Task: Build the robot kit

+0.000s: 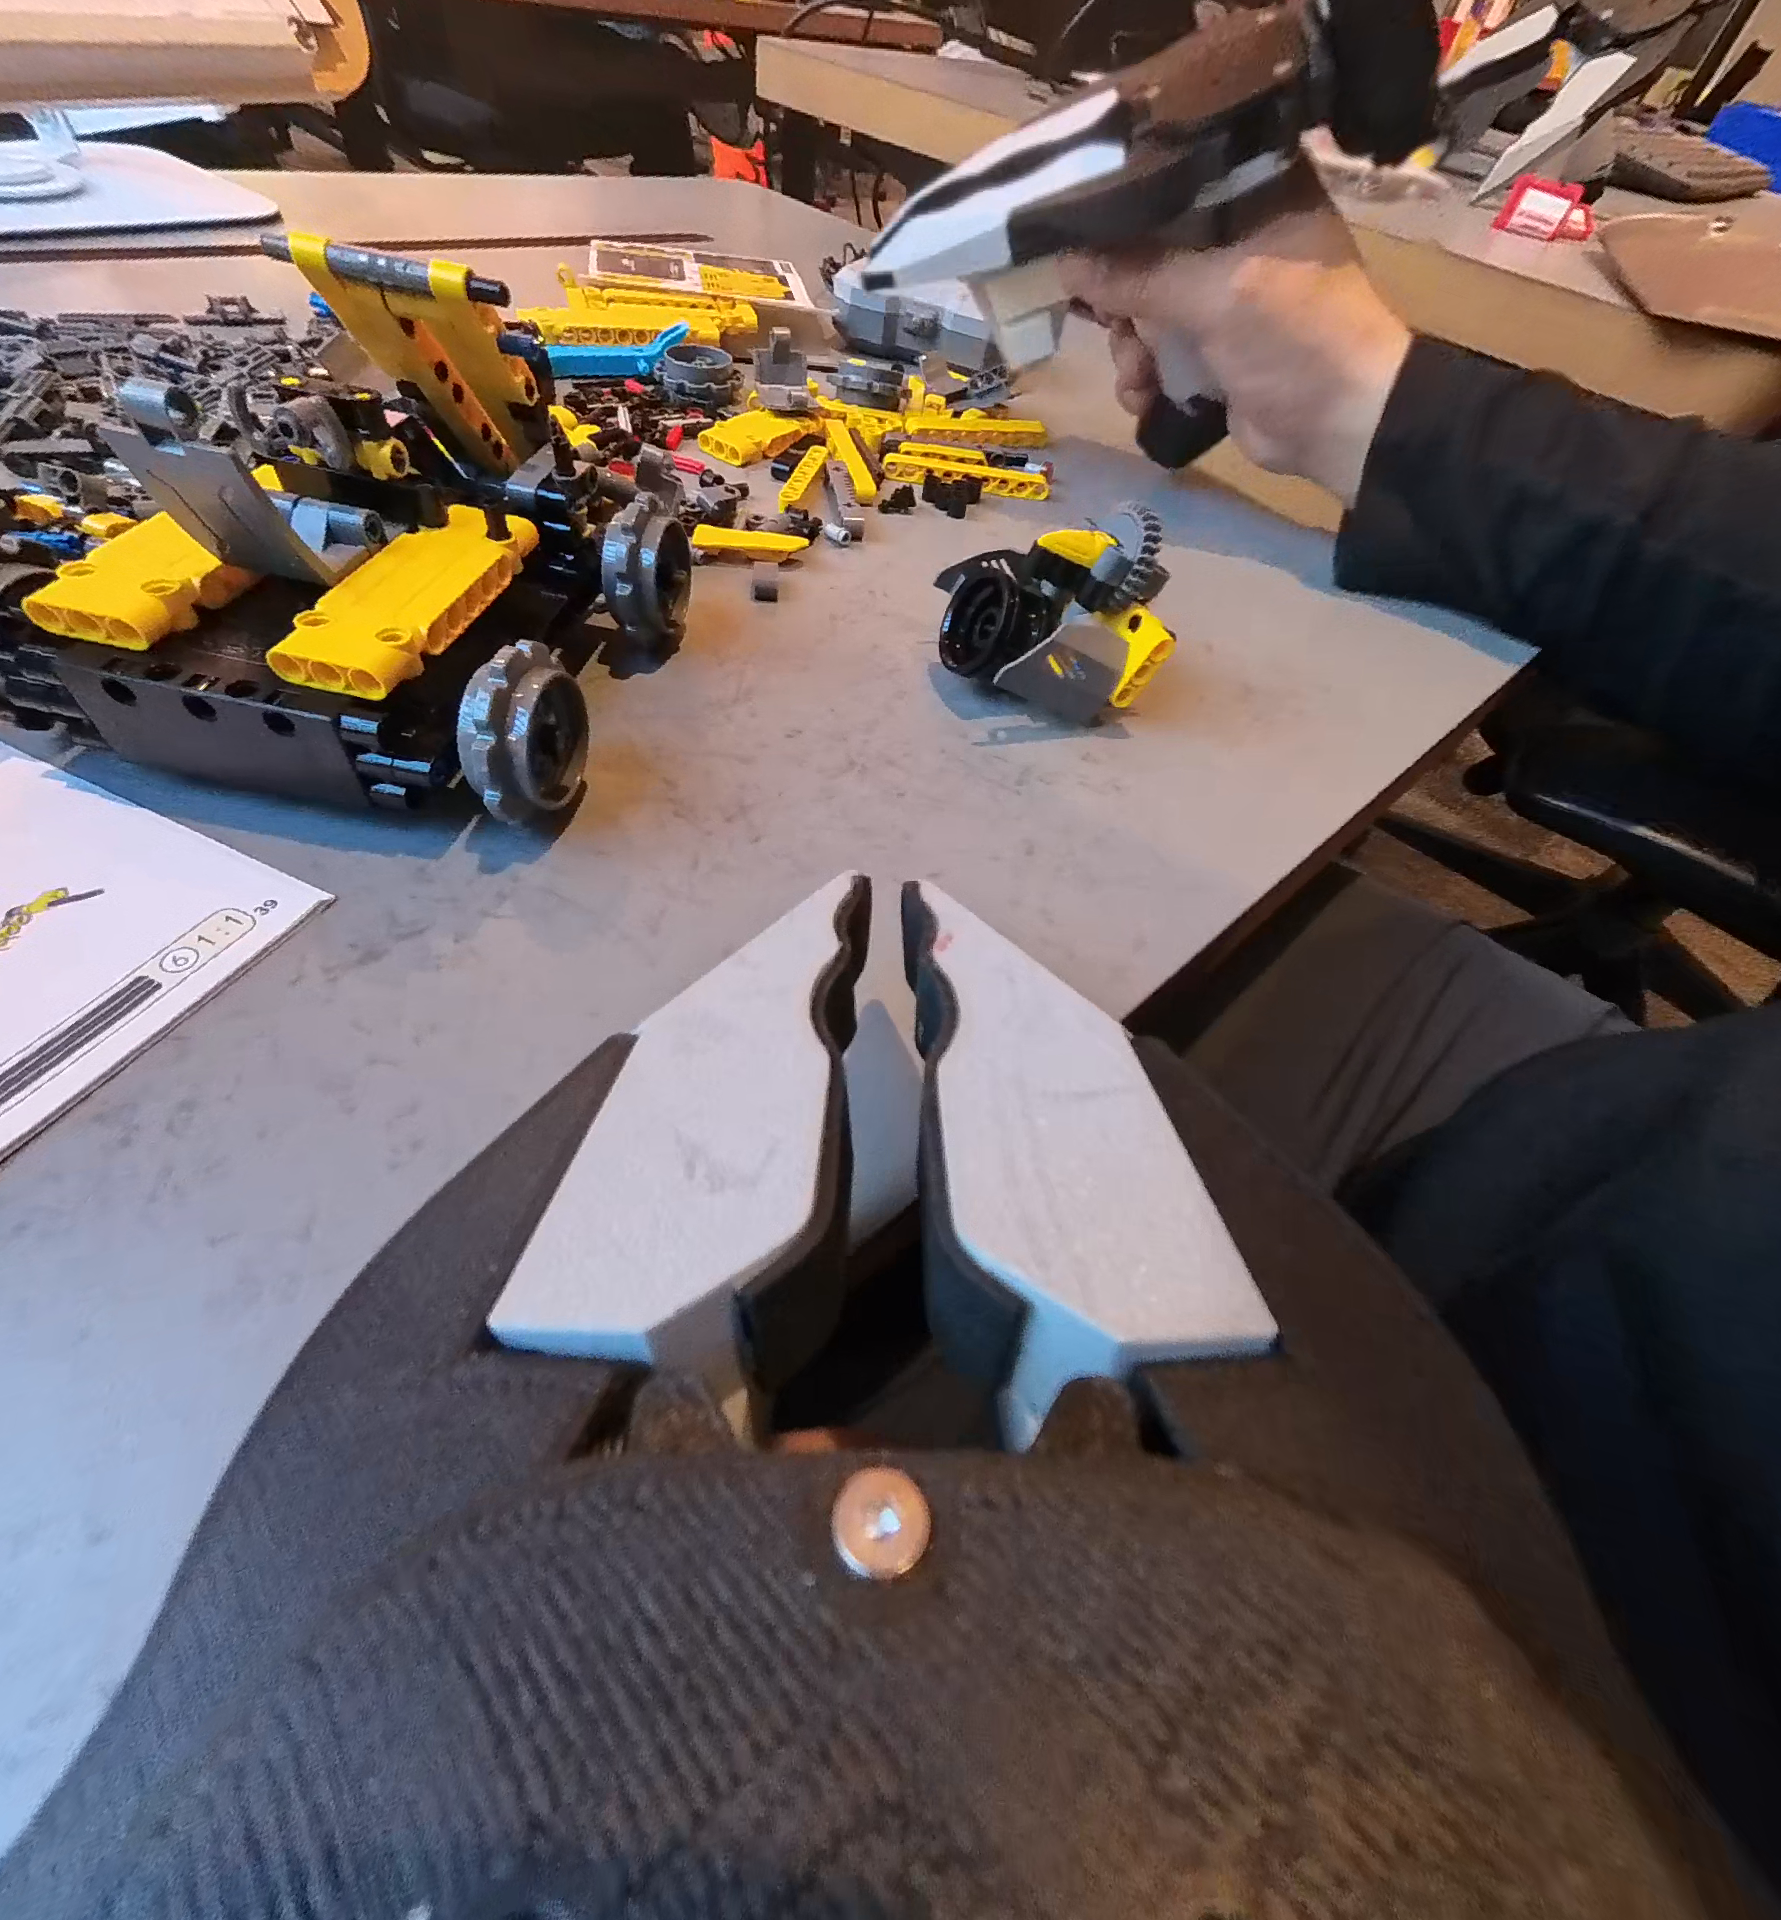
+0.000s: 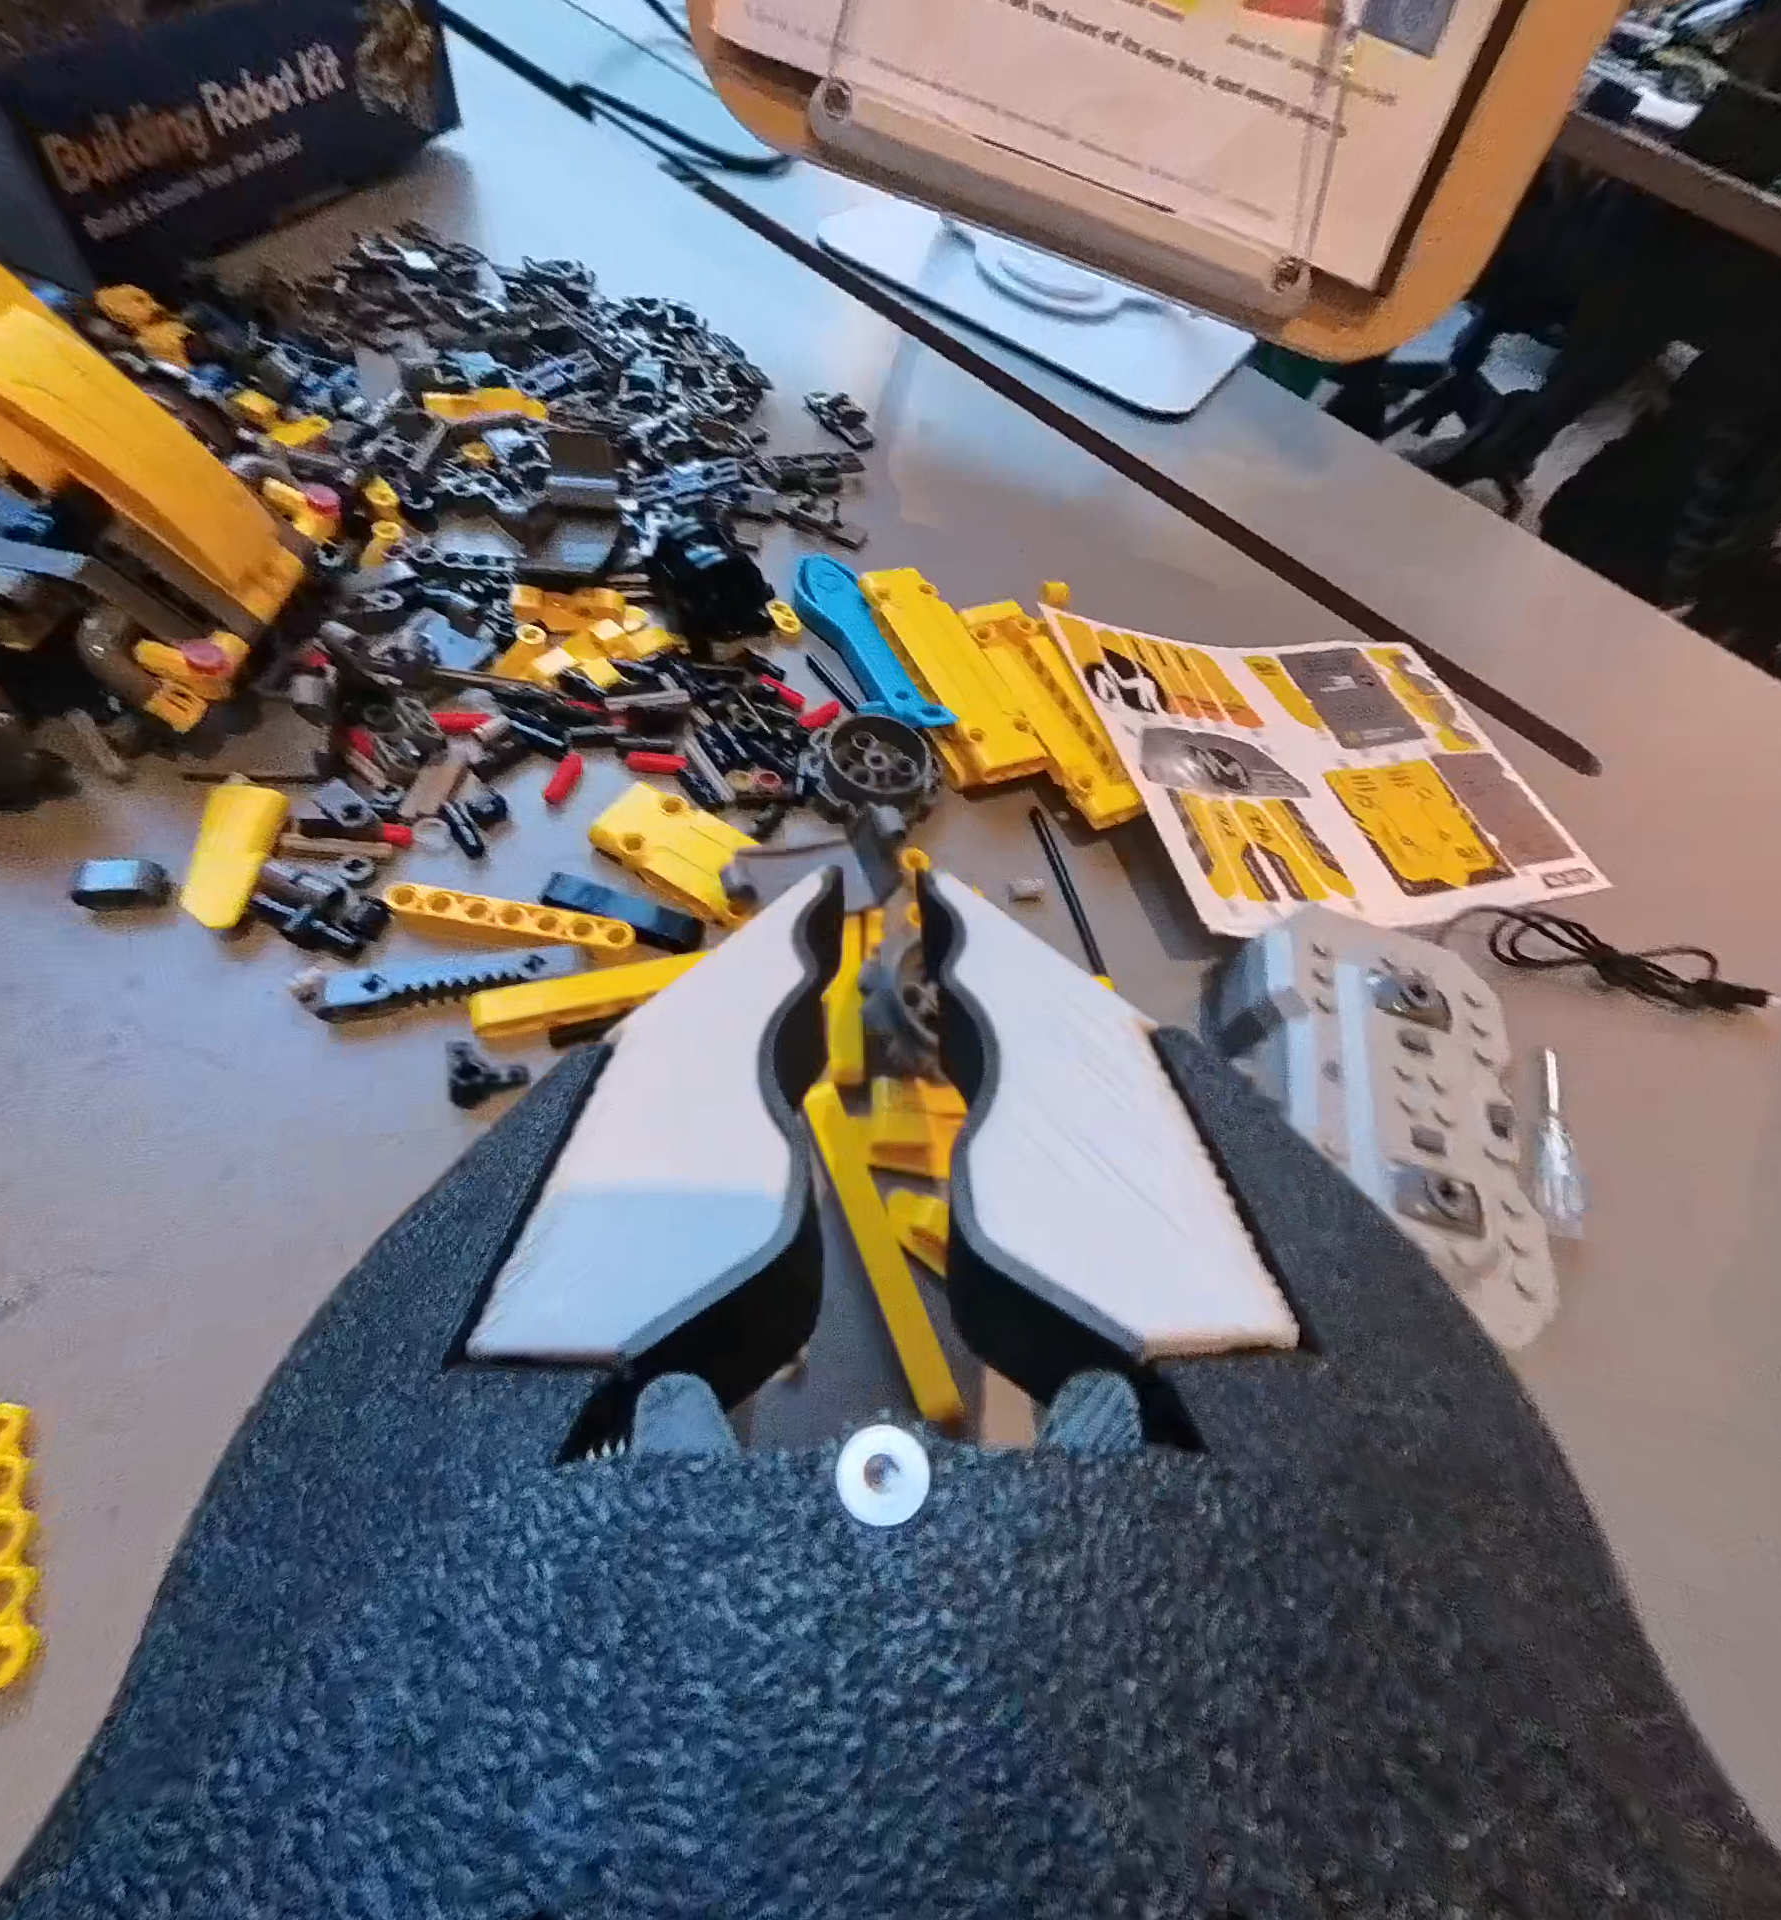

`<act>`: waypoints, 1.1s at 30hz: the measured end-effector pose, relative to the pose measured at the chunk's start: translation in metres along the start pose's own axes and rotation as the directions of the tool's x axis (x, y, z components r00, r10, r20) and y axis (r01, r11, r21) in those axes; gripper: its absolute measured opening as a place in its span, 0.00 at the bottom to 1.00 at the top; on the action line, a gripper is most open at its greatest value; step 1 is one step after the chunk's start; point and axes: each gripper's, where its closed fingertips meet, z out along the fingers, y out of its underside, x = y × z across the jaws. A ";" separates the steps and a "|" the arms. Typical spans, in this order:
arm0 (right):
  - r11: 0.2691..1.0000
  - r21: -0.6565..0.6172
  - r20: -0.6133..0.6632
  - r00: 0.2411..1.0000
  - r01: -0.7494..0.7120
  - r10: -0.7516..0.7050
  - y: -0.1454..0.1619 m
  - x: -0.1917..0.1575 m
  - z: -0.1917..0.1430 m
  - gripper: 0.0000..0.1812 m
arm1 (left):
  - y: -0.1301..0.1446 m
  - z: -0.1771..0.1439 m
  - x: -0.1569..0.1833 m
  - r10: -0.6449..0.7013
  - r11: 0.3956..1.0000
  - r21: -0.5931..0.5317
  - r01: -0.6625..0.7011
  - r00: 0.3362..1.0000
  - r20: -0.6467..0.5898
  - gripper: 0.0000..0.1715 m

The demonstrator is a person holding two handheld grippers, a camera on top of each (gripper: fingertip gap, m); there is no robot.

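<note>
My left gripper (image 1: 886,896) is shut and empty, low over the grey table (image 1: 761,831) near its front edge. Ahead of it stands a yellow and black vehicle model (image 1: 325,613), and to the right lies a small wheel sub-assembly (image 1: 1057,623). My right gripper (image 2: 878,883) is slightly open and empty, held above a spread of loose yellow and black parts (image 2: 574,727). Yellow beams and a dark round part (image 2: 907,1003) show on the table between its fingers. In the left wrist view the right gripper (image 1: 881,275) is held by a hand (image 1: 1250,353) over the far parts.
An open instruction booklet (image 1: 55,997) lies front left. A sticker sheet (image 2: 1312,769), a grey hub block (image 2: 1385,1101), a black cable (image 2: 1634,966) and a blue tool (image 2: 865,644) lie right of the pile. A dark box (image 2: 211,125) and a display stand (image 2: 1073,301) are behind. One gripper's finger ends stand about 30 centimetres off the other's. To the grey hub block (image 2: 1385,1101): right tips about 11 centimetres, left tips about 45 centimetres.
</note>
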 end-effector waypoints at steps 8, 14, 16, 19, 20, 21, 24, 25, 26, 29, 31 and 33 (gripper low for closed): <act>0.999 -0.035 0.183 0.983 0.039 -0.032 -0.042 -0.035 0.047 0.11 | -0.002 -0.001 -0.006 0.001 1.000 0.011 -0.001 1.000 0.015 0.01; 0.998 -0.050 0.215 0.975 -0.040 0.049 -0.045 -0.035 0.069 0.15 | -0.003 -0.003 -0.013 -0.005 1.000 0.019 0.005 0.999 0.038 0.02; 0.997 -0.082 0.181 0.983 0.011 0.004 -0.036 -0.032 0.067 0.15 | -0.004 -0.003 -0.014 -0.014 1.000 0.026 0.013 0.999 0.034 0.02; 0.995 -0.090 0.130 0.991 0.041 -0.029 -0.035 -0.021 0.057 0.11 | -0.002 -0.003 -0.014 -0.013 1.000 0.014 0.013 1.000 0.023 0.01; 0.996 -0.079 0.130 0.991 0.031 -0.020 -0.038 -0.019 0.053 0.11 | -0.001 -0.003 -0.014 -0.014 1.000 0.005 0.014 1.000 0.018 0.01; 0.998 -0.064 0.148 0.989 0.016 -0.007 -0.042 -0.021 0.049 0.12 | -0.001 -0.004 -0.016 -0.018 1.000 0.008 0.018 1.000 0.017 0.00; 0.998 -0.063 0.252 0.968 0.009 0.007 -0.044 -0.041 0.045 0.15 | -0.002 -0.004 -0.021 -0.038 0.999 0.022 0.037 0.999 0.031 0.00; 0.996 -0.079 0.283 0.959 0.031 -0.007 -0.039 -0.049 0.047 0.15 | -0.003 -0.003 -0.022 -0.040 0.999 0.025 0.039 0.999 0.036 0.00; 0.993 -0.102 0.313 0.949 0.066 -0.031 -0.033 -0.058 0.048 0.15 | -0.003 -0.003 -0.022 -0.036 0.999 0.028 0.035 0.999 0.039 0.00; 0.966 -0.166 0.365 0.922 0.199 -0.127 -0.012 -0.074 0.051 0.15 | -0.008 -0.005 -0.022 0.008 0.999 0.046 -0.011 0.998 0.055 0.00; 0.951 -0.174 0.419 0.893 0.255 -0.163 -0.003 -0.088 0.049 0.13 | -0.011 -0.007 -0.022 0.024 0.998 0.060 -0.028 0.998 0.064 0.00; 0.941 -0.184 0.456 0.873 0.284 -0.174 0.003 -0.098 0.048 0.13 | -0.008 -0.006 -0.024 0.017 0.999 0.043 -0.020 0.998 0.067 0.00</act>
